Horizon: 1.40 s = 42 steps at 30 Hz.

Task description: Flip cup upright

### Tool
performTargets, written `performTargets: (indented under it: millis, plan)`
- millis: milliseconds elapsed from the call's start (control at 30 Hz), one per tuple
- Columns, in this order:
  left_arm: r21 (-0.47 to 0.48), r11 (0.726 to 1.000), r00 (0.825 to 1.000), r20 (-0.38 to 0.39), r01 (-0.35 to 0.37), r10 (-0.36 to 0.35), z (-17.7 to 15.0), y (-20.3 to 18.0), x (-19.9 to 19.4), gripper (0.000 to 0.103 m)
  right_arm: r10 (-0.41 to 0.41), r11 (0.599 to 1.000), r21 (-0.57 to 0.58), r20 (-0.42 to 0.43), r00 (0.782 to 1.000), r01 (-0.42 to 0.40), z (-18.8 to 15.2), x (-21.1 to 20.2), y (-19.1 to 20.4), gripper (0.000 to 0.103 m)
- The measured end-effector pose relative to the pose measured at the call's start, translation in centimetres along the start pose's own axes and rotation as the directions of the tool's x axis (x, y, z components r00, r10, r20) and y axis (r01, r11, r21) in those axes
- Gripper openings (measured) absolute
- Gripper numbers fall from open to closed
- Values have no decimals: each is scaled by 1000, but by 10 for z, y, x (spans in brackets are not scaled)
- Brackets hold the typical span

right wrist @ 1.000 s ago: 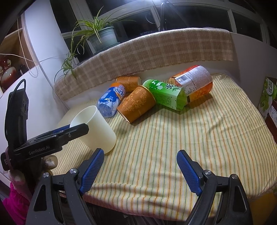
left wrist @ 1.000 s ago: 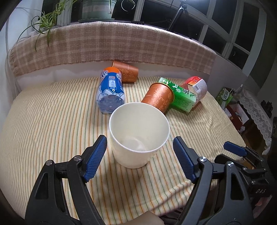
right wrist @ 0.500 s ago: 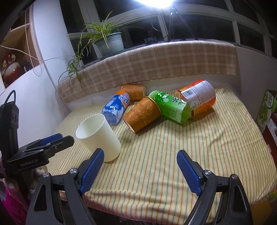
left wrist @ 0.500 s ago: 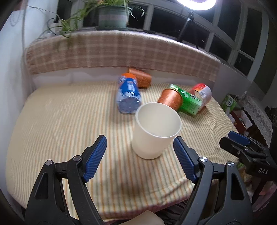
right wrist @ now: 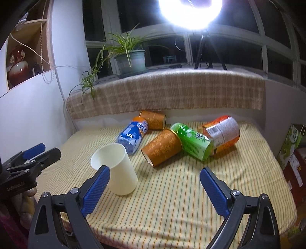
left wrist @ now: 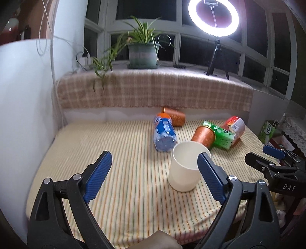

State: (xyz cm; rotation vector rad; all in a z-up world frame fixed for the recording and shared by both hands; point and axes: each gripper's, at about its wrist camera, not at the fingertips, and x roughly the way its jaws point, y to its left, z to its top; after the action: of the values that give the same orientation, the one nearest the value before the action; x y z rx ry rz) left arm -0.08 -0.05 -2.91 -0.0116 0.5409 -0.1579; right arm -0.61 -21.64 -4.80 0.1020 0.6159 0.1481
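A cream cup (left wrist: 184, 168) stands upright, mouth up, on the striped cloth; it also shows in the right wrist view (right wrist: 117, 168). My left gripper (left wrist: 155, 172) is open and empty, pulled back from the cup, its right finger in front of the cup's rim. My right gripper (right wrist: 155, 189) is open and empty, to the right of the cup, its left finger overlapping the cup's base. Each gripper shows at the edge of the other's view.
Behind the cup lie a blue bottle (left wrist: 164, 134), two orange cups (left wrist: 203, 137) (left wrist: 174, 116), a green carton (left wrist: 221, 137) and a red-orange bottle (left wrist: 236, 125). A plaid-covered ledge with a potted plant (left wrist: 142, 51) and ring light (left wrist: 213, 17) stands at the back. Boxes (right wrist: 292, 145) stand right of the table.
Both grippers have pulled back and risen away from the upright cup, so more of the table and the window shows. The cup has stayed in place.
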Motion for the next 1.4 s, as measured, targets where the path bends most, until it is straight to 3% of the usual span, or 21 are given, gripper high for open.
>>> performTargets:
  millis: [200,267,433,1400]
  plan:
    - [8,999,998,59,-36,36,3,0,-10,95,-30,999,-28,46,999,31,5,-7,7,103]
    - [6,999,996,81,-48,47,4,0,-12,103,-42,998,-34,62,997,44,6,-9,8,103]
    - [10,997,990,122,-75,74,7,0,-19,103,-75,996,-30,102,992,78,9,-13,9,103]
    - [-4,997,990,113,-80,80,8,3,-17,103,-106,994,-19,100,989,109,10,-7,7,103]
